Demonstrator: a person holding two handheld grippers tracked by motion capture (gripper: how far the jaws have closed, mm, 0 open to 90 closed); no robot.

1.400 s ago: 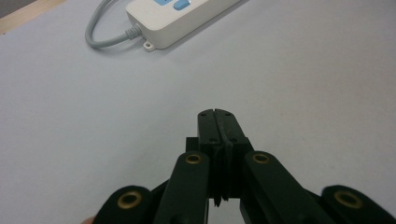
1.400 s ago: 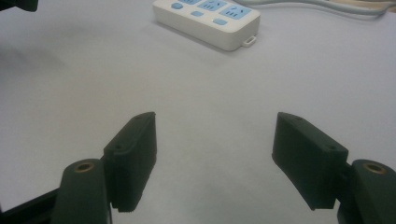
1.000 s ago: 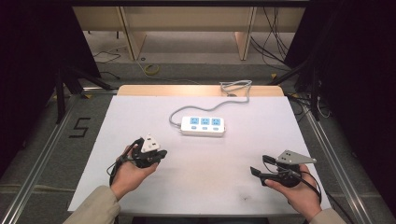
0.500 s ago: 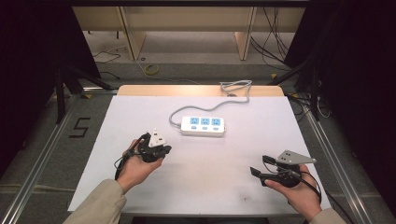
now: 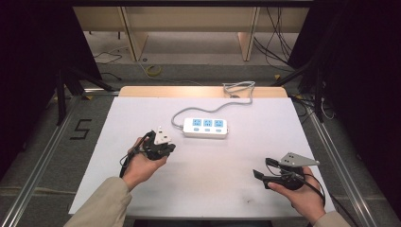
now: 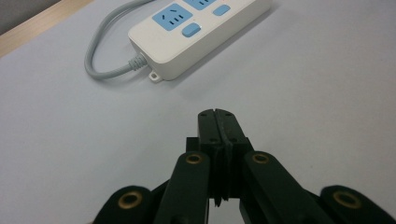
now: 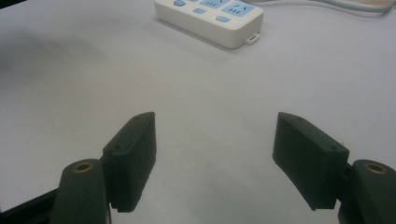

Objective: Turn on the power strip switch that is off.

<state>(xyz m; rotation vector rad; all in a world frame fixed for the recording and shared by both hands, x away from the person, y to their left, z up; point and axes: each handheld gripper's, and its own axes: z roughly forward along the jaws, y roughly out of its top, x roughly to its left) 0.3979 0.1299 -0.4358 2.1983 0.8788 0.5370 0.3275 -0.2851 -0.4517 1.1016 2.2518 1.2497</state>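
A white power strip (image 5: 205,127) with blue sockets lies at the table's middle back, its grey cable (image 5: 236,92) curling off to the far edge. My left gripper (image 5: 166,147) hovers just left of and in front of the strip, jaws pressed together with nothing between them. In the left gripper view the shut gripper (image 6: 218,122) points toward the power strip's (image 6: 196,35) cable end. My right gripper (image 5: 261,169) rests near the front right, jaws wide apart and empty. The right gripper view has that gripper (image 7: 215,156) facing the power strip (image 7: 210,21) across bare table.
The white table (image 5: 142,109) sits on a wooden top, framed by metal rails (image 5: 42,156) at both sides. A marker "5" (image 5: 80,128) lies on the floor at left. Shelving legs and loose cables stand beyond the far edge.
My left hand has shifted a little up the picture, toward the power strip, with its gripper still shut. The right hand has not moved.
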